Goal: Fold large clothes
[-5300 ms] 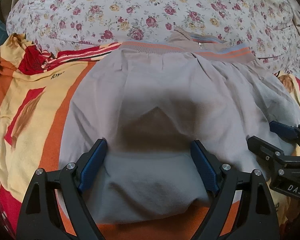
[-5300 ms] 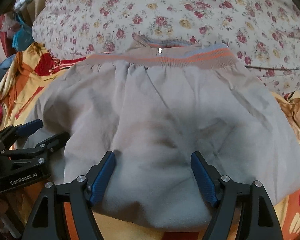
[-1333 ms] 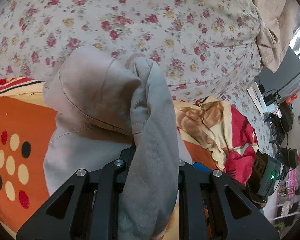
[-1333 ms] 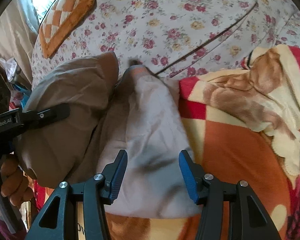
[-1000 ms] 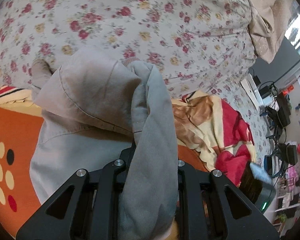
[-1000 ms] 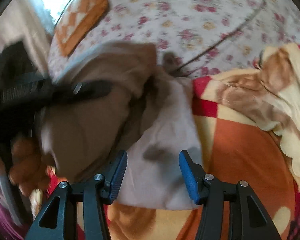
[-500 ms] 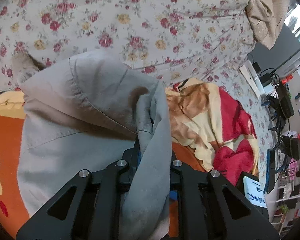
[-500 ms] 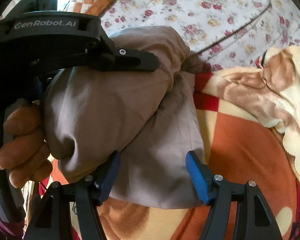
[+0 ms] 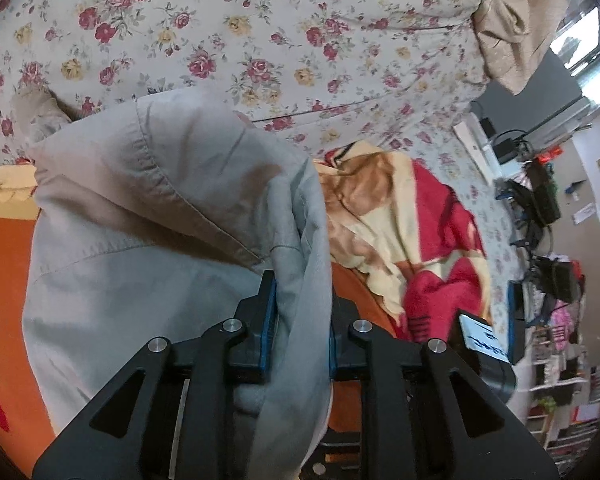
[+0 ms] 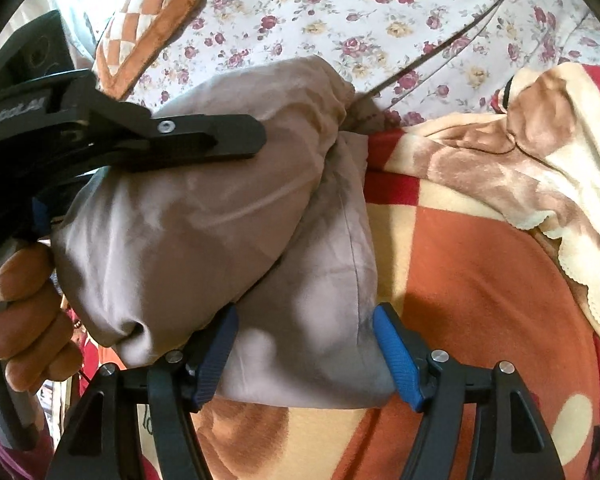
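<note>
The grey-beige garment [image 9: 140, 208] lies bunched on the orange and yellow blanket [image 10: 480, 272]. My left gripper [image 9: 298, 304] is shut on a fold of the garment and lifts it; the fold drapes over and between the blue pads. In the right wrist view the left gripper [image 10: 204, 136] shows from the side, pressed against the raised bundle of garment [image 10: 204, 220]. My right gripper [image 10: 304, 344] is open, its blue pads either side of the garment's lower edge, fabric lying between them.
A floral quilt [image 9: 260, 32] rises behind the garment. A checked orange cushion [image 10: 148, 20] lies at the back left. The bed's edge, with shelves and electronics [image 9: 540, 208] beyond, is to the right. A hand [image 10: 24, 320] holds the left gripper's handle.
The left gripper has carried its fold of garment across to the right, over the lower layer. The right gripper has opened a little wider and moved in so the garment's edge lies between its pads.
</note>
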Tool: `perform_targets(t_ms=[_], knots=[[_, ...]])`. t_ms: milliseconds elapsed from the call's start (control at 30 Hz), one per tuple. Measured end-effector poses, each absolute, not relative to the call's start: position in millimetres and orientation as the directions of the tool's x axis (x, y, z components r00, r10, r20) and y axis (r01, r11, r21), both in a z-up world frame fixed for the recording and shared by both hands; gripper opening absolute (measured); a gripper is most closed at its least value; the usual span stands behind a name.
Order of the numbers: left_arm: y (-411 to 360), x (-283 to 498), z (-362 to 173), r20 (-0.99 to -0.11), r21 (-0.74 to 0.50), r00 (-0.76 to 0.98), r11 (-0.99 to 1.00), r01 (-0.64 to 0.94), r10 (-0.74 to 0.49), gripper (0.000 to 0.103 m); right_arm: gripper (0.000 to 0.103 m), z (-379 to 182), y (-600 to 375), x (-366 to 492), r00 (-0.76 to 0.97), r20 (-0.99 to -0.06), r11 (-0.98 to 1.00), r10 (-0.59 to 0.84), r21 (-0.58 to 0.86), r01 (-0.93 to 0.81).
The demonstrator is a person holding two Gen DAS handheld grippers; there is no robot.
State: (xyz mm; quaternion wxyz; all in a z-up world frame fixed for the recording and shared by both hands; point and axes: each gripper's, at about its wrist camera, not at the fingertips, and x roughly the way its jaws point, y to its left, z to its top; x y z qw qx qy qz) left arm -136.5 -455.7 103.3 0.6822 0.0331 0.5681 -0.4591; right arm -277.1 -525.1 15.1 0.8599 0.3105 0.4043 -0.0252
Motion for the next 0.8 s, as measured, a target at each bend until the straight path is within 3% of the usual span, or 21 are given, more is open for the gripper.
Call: perform_targets(t_ms=[233, 267, 367, 400, 567, 800], knots=[[-434.0, -143.6, 127.1, -0.751, -0.545, -0.125, 0.503, 0.671, -0.648, 0.017, 0.068, 18.8, -522.2, -275.9, 0.663, -0.725, 0.812, 0.186, 0.494, 0.312], [-427.6, -145.6, 133.4, -0.744, -0.546, -0.124, 0.491, 0.679, -0.656, 0.021, 0.068, 19.5, -522.8, -276.7, 0.663, -0.726, 0.812, 0.184, 0.492, 0.313], [-411.2, -147.8, 144.9, -0.73, -0.539, -0.103, 0.476, 0.695, -0.676, 0.049, 0.068, 25.9, -521.9, -282.8, 0.661, -0.729, 0.817, 0.178, 0.484, 0.313], [-403.3, -148.1, 148.5, -0.728, -0.529, -0.084, 0.479, 0.7, -0.681, 0.051, 0.068, 27.6, -521.8, -284.0, 0.661, -0.73, 0.819, 0.175, 0.48, 0.314], [-368.1, -142.7, 151.1, -0.739, -0.488, -0.016, 0.52, 0.701, -0.673, 0.051, 0.068, 37.1, -519.2, -293.7, 0.658, -0.733, 0.833, 0.17, 0.464, 0.302], [-320.6, -133.2, 115.1, -0.838, -0.259, 0.188, 0.676, 0.689, -0.513, 0.052, 0.079, 61.5, -531.2, -323.7, 0.709, -0.681, 0.807, 0.182, 0.515, 0.288]])
